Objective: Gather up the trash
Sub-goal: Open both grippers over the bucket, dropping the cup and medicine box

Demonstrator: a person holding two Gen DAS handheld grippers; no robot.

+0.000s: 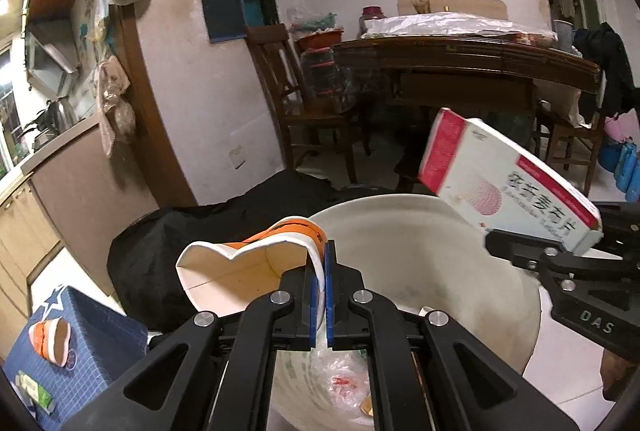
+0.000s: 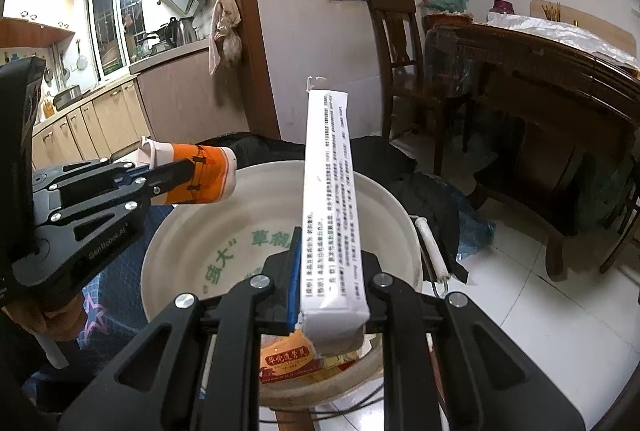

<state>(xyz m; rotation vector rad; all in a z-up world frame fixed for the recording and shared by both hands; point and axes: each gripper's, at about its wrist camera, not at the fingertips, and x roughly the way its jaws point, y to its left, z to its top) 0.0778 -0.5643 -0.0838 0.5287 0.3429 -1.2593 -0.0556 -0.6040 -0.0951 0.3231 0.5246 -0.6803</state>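
Observation:
My left gripper is shut on the rim of a crushed orange-and-white paper cup, held over the left rim of a white plastic bucket. The cup and left gripper also show in the right wrist view. My right gripper is shut on a long white medicine box, held above the bucket. In the left wrist view the box has red edges and sits over the bucket's right rim. Wrappers and a packet lie inside the bucket.
A blue grid-patterned stool at lower left carries another crushed cup and a small green packet. A black bag lies behind the bucket. A wooden table and chairs stand beyond.

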